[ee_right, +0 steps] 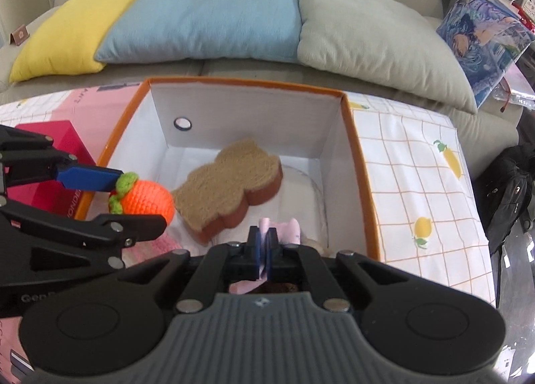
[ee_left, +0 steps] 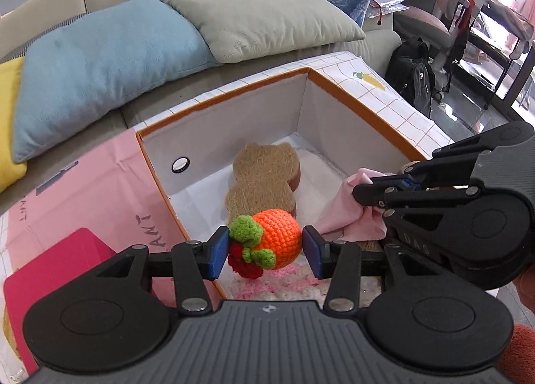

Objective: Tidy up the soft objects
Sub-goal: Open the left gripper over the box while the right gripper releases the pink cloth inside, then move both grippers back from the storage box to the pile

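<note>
From my left wrist camera, my left gripper (ee_left: 265, 252) is clamped on a round orange crocheted fruit with green leaves and a red tuft (ee_left: 269, 242); both blue pads press its sides. It hangs over the near left corner of an open white fabric box with an orange rim (ee_left: 234, 88), just inside the left wall. On the box floor lies a flat brown bear-shaped fibre sponge (ee_left: 264, 180), beyond the fruit and apart from it. My right gripper (ee_left: 359, 195) enters from the right, pinching a thin pink cloth (ee_left: 347, 216) over the box's right side. A blue cushion (ee_left: 100, 56) and a grey-green cushion (ee_left: 264, 16) rest on the sofa beyond the far rim.

From my right wrist camera, my right gripper (ee_right: 264, 250) is fully closed on the pink cloth (ee_right: 284, 228), a fold sticking up between the jaws and more hanging below. It sits above the box's near edge, with the orange rim (ee_right: 359, 163) to its right. The crocheted fruit (ee_right: 147, 201) shows at left in my left gripper (ee_right: 140, 200), right beside the left wall.

Risks, as I judge them: released here, the fruit could clip the left rim and roll out onto the pink sheet. The cloth could cling to my pads or drape over the near rim. My two grippers are near each other and might bump.
</note>
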`<state>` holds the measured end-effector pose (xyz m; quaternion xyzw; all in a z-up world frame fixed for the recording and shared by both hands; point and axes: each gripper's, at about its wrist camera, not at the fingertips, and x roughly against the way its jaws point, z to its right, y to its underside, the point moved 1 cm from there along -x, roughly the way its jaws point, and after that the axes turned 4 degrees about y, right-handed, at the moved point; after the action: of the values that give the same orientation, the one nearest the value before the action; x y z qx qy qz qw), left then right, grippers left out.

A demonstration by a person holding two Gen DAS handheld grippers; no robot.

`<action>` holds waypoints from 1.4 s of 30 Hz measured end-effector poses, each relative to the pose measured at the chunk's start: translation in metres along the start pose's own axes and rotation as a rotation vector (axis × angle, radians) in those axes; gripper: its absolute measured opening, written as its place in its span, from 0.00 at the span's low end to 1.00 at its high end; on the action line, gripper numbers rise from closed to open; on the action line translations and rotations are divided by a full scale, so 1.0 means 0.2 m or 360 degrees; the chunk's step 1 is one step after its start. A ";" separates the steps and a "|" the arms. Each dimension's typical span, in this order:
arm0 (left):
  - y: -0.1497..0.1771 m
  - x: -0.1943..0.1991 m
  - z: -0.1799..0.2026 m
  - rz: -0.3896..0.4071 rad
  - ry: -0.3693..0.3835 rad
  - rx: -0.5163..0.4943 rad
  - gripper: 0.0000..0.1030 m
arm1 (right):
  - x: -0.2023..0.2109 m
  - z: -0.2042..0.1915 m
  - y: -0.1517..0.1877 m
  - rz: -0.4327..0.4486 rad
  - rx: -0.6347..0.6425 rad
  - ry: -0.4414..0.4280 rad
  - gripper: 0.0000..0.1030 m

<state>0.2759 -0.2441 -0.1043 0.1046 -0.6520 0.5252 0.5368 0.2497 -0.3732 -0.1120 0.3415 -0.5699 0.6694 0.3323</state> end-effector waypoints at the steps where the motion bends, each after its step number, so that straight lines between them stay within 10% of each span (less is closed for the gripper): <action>1: 0.00 0.00 0.00 0.0000 0.0010 -0.0003 0.54 | 0.00 0.00 0.00 0.0001 0.0004 0.0004 0.01; 6: -0.01 0.03 -0.01 0.0039 -0.0010 -0.0013 0.69 | 0.04 -0.01 -0.02 0.0001 0.0019 -0.0001 0.08; 12: -0.01 0.17 -0.02 0.0134 -0.0023 -0.0005 0.80 | 0.17 0.02 -0.04 0.0032 -0.0019 0.0019 0.42; 22: 0.09 0.58 -0.02 0.0443 -0.0104 0.0078 0.80 | 0.57 -0.02 0.02 0.0312 -0.0172 0.0093 0.65; 30: 0.39 0.86 -0.05 0.0617 -0.0195 0.0249 0.80 | 0.72 -0.22 0.25 0.0364 -0.0310 0.0069 0.71; 42: 0.91 1.08 -0.24 0.0511 -0.0425 0.0471 0.78 | 0.69 -0.71 0.50 0.0139 -0.0248 -0.0176 0.71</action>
<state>0.0907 -0.0360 -0.0392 0.1456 -0.6413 0.6749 0.3346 0.0787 -0.2379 -0.0670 0.3257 -0.6522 0.6170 0.2964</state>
